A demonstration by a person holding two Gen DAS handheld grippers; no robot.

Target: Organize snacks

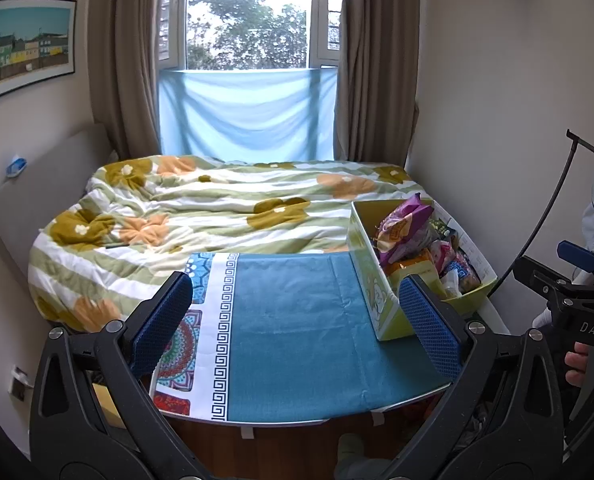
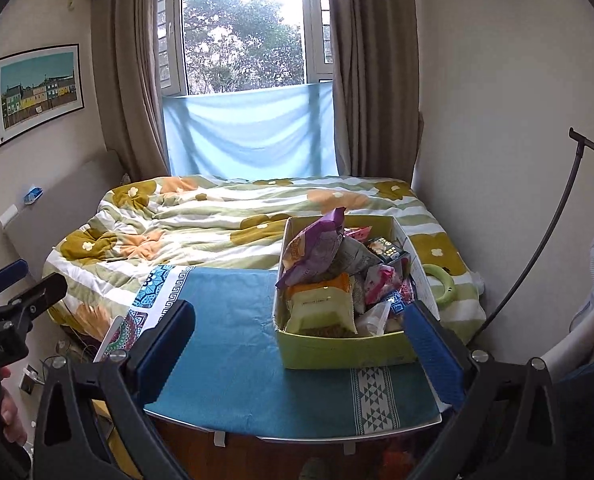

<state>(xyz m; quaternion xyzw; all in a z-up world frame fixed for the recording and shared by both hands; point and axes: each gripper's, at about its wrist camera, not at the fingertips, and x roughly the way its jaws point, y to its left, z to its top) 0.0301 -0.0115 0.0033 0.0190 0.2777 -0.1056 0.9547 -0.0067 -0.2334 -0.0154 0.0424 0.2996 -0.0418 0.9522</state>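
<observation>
Both the left gripper [image 1: 295,320] and right gripper [image 2: 297,344] are held spread, unladen; bare teal cloth [image 2: 233,320] is seen left of the snack box [image 2: 337,350].

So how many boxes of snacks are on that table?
1. The green box sits on the teal cloth toward the table's right side, heaped with snack packets; others may be out of view.

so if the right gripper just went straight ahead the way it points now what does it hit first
Most likely the green snack box: it sits between the open fingers of the right gripper, near wall towards the camera, on the blue cloth. Depth is hard to judge; a high path might meet the yellow packet first.
</observation>
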